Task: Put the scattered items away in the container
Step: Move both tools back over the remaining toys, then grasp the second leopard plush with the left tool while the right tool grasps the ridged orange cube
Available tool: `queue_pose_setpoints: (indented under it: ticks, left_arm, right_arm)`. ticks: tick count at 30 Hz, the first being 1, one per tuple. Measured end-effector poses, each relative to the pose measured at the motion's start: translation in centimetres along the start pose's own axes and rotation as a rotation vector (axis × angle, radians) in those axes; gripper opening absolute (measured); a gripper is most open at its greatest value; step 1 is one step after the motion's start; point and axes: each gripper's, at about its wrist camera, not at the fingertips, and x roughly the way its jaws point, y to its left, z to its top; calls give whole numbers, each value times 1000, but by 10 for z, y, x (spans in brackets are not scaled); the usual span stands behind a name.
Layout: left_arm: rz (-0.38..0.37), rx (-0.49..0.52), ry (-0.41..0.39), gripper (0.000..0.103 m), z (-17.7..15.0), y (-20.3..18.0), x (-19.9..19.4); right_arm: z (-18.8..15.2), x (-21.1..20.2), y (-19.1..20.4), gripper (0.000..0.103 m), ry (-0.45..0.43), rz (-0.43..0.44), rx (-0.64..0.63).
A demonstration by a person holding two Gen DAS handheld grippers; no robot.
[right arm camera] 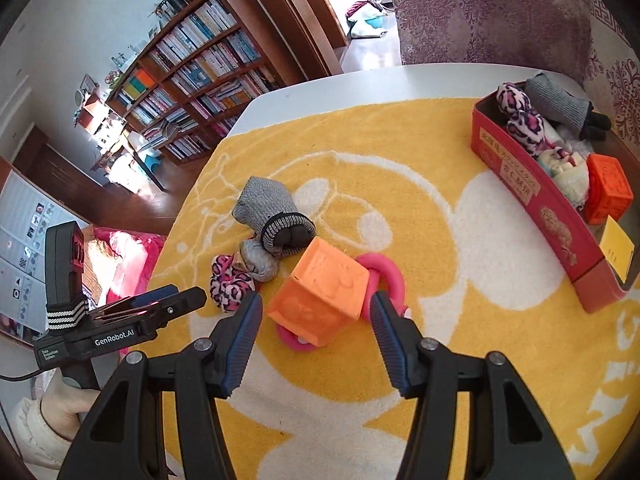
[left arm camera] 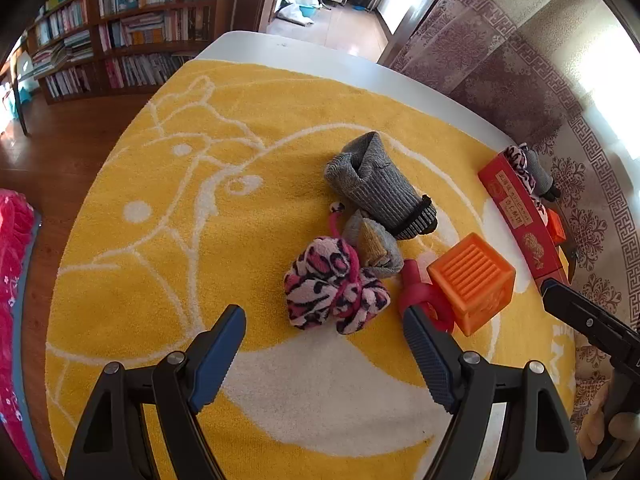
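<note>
1. Bookshelves [right arm camera: 192,64] line the far wall, and my white table [right arm camera: 320,84] carries a yellow towel [left arm camera: 192,240] with a white cartoon outline on it.

2. At the right edge of the towel stands the red box [right arm camera: 556,236], my container. Already inside, as far as I can see: a pink leopard-print sock [right arm camera: 520,120], a grey sock [right arm camera: 560,100], something pale and fluffy, and a small orange cube [right arm camera: 608,188]. I judge the job roughly half done.

3. Left on the towel is a tight cluster near the middle: a large orange cube [right arm camera: 324,292], which sits on a pink ring [right arm camera: 384,276]; a big grey sock with a dark striped cuff [left arm camera: 380,188]; a small grey bundle with a mustard patch [left arm camera: 372,244]; and a pink leopard-print bundle [left arm camera: 332,288]. That makes five pieces to move.

4. My right claw [right arm camera: 316,312] is spread wide and holds nothing. It hovers just in front of the large orange cube, its two ribbed pads flanking the cube without touching it. I take this cube to be my next pick.

5. My left claw [left arm camera: 324,328] is also wide open and empty, poised just short of the leopard-print bundle, with its right pad near the pink ring.

6. The cluster lies well apart from the red box, so each piece needs a carry across the towel.
</note>
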Motion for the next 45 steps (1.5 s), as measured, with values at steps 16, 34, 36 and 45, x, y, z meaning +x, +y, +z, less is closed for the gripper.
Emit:
queue_pose_setpoints:
  ticks: [16, 34, 36, 45]
  left_arm:
    - [29, 101, 56, 83, 10, -12, 42]
    - [-58, 63, 30, 66, 16, 3, 37]
    - [-56, 60, 19, 66, 16, 5, 30]
    - [-56, 18, -1, 66, 12, 9, 15]
  right_arm:
    - [-13, -7, -19, 60, 15, -61, 30]
    - [-5, 26, 11, 65, 60, -37, -49]
    - [-1, 34, 15, 68, 67, -40, -57]
    - [-6, 62, 39, 80, 88, -133, -265]
